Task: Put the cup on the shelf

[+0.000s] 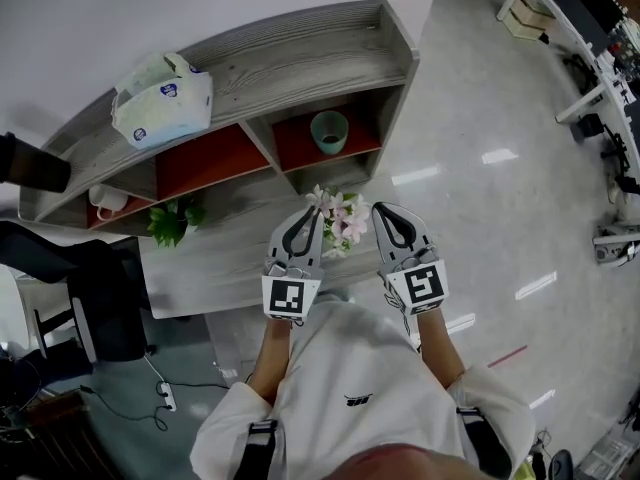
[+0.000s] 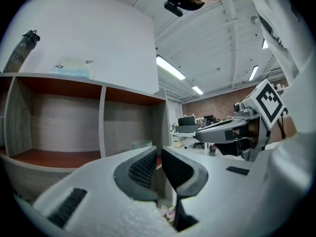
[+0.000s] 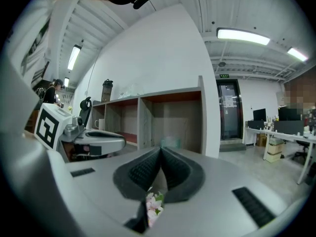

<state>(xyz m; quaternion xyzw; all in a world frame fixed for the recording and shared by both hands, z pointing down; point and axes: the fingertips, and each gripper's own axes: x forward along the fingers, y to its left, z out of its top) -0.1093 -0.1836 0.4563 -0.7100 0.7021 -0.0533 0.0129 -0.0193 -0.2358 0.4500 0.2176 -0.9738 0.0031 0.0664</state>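
Your left hand-held gripper (image 1: 303,214) sits at centre frame in the head view. Its jaws are pressed together and hold nothing, as its own view (image 2: 159,152) shows. Your right hand-held gripper (image 1: 386,212) is just beside it on the right, also closed and empty (image 3: 160,152). Both point toward the shelf (image 1: 300,53).

Pink flowers (image 1: 340,223) show between and under the two grippers, on the desk (image 1: 220,258). A green plant (image 1: 172,223) is further left on the desk.

The cup (image 1: 329,131) is green and stands upright in the shelf's right-hand compartment, upper centre of the frame, apart from both grippers. It is also seen past the left jaws (image 2: 141,144). A white mug (image 1: 107,200) is in the far-left compartment. A tissue pack (image 1: 163,103) lies on the shelf top, upper left.
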